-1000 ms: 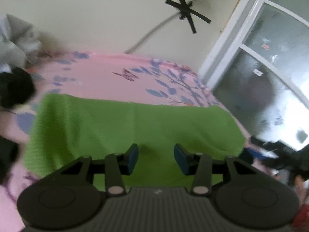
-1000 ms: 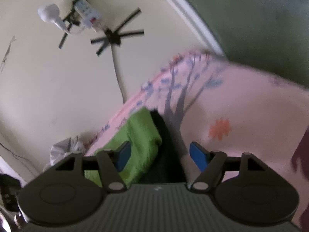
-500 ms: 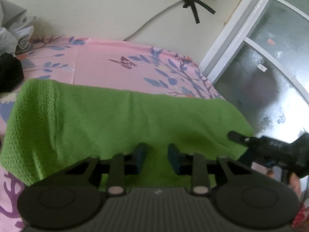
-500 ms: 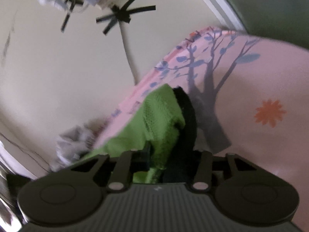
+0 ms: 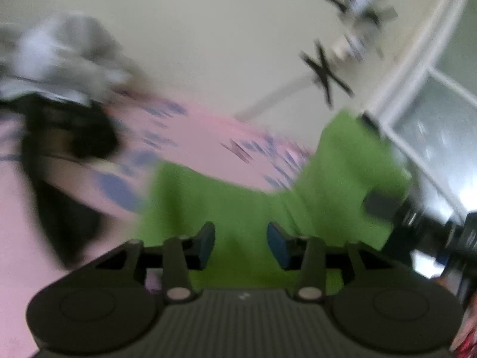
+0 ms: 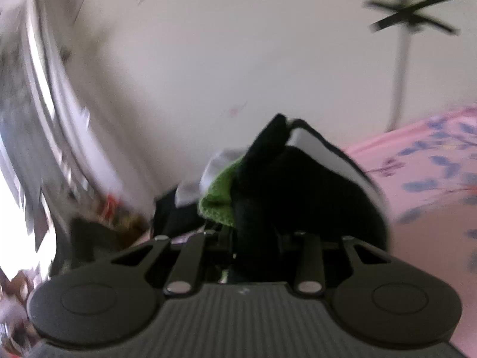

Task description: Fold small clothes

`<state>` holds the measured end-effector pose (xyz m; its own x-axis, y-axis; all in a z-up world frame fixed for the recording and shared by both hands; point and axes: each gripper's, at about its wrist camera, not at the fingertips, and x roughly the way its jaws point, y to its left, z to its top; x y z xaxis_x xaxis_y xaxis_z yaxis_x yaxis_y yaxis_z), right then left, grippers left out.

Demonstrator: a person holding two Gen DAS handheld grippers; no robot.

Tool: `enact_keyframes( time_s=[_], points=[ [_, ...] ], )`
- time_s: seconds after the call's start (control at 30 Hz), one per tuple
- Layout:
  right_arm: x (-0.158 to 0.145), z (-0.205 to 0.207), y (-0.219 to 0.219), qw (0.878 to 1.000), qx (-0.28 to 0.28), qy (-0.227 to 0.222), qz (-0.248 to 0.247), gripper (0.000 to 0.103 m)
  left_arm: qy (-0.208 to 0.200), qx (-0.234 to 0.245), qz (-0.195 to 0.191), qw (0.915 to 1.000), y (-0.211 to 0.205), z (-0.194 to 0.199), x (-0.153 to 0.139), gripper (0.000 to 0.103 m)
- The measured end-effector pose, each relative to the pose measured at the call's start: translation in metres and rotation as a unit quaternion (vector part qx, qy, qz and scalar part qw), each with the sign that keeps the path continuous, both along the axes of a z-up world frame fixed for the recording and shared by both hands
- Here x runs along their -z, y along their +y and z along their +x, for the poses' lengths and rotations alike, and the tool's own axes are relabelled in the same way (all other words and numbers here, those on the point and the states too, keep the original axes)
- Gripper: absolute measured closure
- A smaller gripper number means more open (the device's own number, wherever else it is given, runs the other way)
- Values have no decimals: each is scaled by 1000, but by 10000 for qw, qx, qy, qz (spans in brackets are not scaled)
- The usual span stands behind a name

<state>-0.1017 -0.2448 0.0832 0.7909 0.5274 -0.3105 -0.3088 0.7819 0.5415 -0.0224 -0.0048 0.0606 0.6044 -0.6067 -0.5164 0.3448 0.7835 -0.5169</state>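
A green knitted cloth lies on the pink flowered bed sheet; its right end is lifted high. My left gripper is open just above the cloth's near edge, its blue pads apart. In the right wrist view my right gripper is shut on the cloth, whose green fold bunches at the fingers with a black layer draped over them. The view is blurred.
A grey and white heap of clothes and black garments lie at the far left of the bed. A window frame stands at the right. A taped cable runs down the wall.
My right gripper has closed on the cloth's right end and lifted it up and leftward. My left gripper, nearly shut half a second ago, has opened and swung.
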Motion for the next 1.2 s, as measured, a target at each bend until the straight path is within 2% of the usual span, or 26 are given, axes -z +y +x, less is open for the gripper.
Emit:
enact_keyframes(
  time_s=[0.1,0.2,0.27,0.3,0.37,0.47,0.53,0.67,0.73,0.77,0.83,0.93,1.03,1.1,1.2],
  points=[
    [15,28,45,9979,-323,248,-509,72,-42,-565,-109,9983,42,-7,-8,57],
    [43,53,79,9912,-726,689,-867,71,-43,-882,-204,9959,67,-10,-11,52],
    [54,55,90,9897,-956,531,-920,71,-32,-898,-204,9957,69,-10,-10,49],
    [52,54,91,9892,-995,534,-929,57,-19,-863,-186,9961,67,-8,-9,47],
    [46,49,90,9875,-1263,522,-790,47,20,-758,-123,9970,56,-3,-7,42],
    [39,26,82,9836,-1488,299,-972,49,39,-538,-19,9985,40,1,-3,32],
    [36,11,71,9836,-1565,222,-863,50,24,-479,120,9988,27,4,-1,22],
    [23,-6,30,9916,-1124,-24,-633,51,66,-377,379,9985,8,10,7,22],
    [16,-5,10,9963,-678,-121,-506,54,94,-409,576,9975,0,14,12,22],
    [14,-3,2,9977,-472,-116,-471,60,107,-424,643,9970,-3,15,15,22],
    [12,11,-7,9991,-129,-10,-399,64,146,-435,694,9965,-6,17,19,21],
    [18,41,-4,9994,33,117,-330,64,225,-468,685,9963,-3,20,24,14],
    [34,72,12,9978,58,371,-544,64,375,-507,667,9958,2,24,33,12],
    [43,81,16,9971,82,422,-632,65,435,-492,517,9965,6,26,39,12],
    [45,84,22,9961,162,343,-793,65,292,-453,574,9969,5,25,41,11]
  ],
)
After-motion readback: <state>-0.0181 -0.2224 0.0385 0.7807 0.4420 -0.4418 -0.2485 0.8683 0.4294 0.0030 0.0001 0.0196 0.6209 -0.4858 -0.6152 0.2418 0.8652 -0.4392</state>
